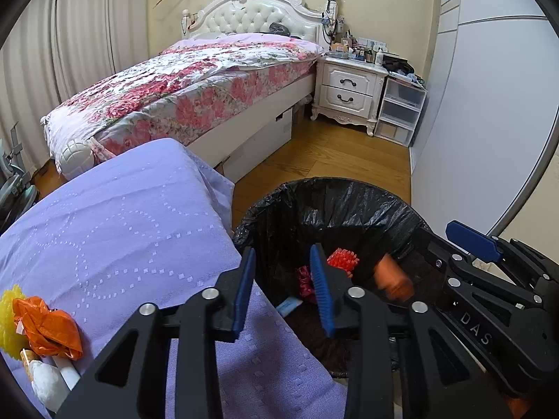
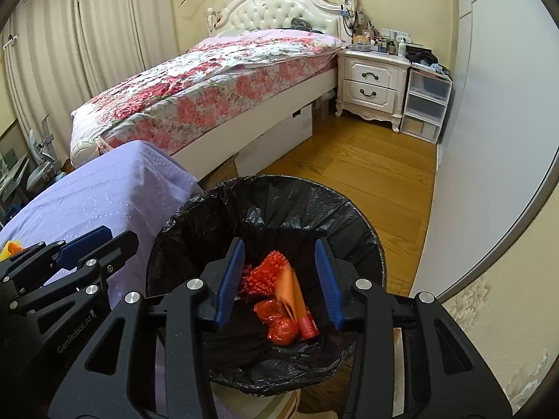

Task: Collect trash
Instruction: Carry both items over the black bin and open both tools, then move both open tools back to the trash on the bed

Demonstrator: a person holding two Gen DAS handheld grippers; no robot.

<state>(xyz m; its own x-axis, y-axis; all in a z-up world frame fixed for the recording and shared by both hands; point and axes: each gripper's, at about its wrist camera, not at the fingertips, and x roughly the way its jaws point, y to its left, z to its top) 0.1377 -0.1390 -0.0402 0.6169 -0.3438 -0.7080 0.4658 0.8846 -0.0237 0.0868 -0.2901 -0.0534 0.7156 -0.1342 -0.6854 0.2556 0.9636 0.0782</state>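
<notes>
Two grippers — left gripper [image 1: 283,291], right gripper [image 2: 279,279] — fingers parted, empty, over one bin [image 2: 195,216].

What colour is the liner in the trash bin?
Black. The liner is glossy and crinkled, folded over the bin's rim; it shows best in the right wrist view.

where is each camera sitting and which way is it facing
Left wrist: on the left gripper, angled down over the purple cloth's edge toward the bin; the right gripper shows at right.
Right wrist: on the right gripper, looking down into the bin; the left gripper shows at left.
Shared: bin, cloth, bed, nightstand.
</notes>
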